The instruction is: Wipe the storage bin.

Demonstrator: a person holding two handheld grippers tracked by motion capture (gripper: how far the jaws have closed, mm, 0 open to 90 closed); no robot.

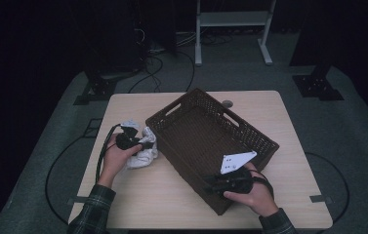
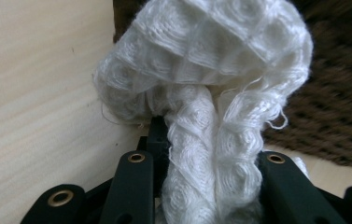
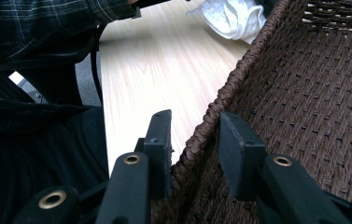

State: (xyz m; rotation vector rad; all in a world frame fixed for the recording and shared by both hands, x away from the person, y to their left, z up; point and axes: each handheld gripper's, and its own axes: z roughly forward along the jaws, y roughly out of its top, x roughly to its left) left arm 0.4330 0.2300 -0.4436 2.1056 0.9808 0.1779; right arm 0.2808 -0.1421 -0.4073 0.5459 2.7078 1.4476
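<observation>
The left gripper (image 1: 140,144) was clamped on a white knitted cloth (image 1: 142,151), which lay bunched on the desk (image 1: 172,204) just beside the near-left wall of the brown woven basket (image 1: 264,141); in the left gripper view the cloth (image 2: 211,93) ran down in a twisted strand between the two black jaws and ballooned out above them, with the basket's weave just behind it. The right gripper (image 1: 211,185) sat at the basket's near corner, and in the right gripper view its jaws straddled the braided rim (image 3: 211,121), one outside and one inside, close about it though a sliver of gap showed, so it seemed to be steadying the basket more than squeezing it. The step in hand looked like moving the cloth into the basket, with the cloth gripped but not yet lifted. The next move would likely call for raising the cloth high enough to clear the wall, carrying it over the open interior, and only then letting the jaws part, while the right gripper kept the basket from sliding.
</observation>
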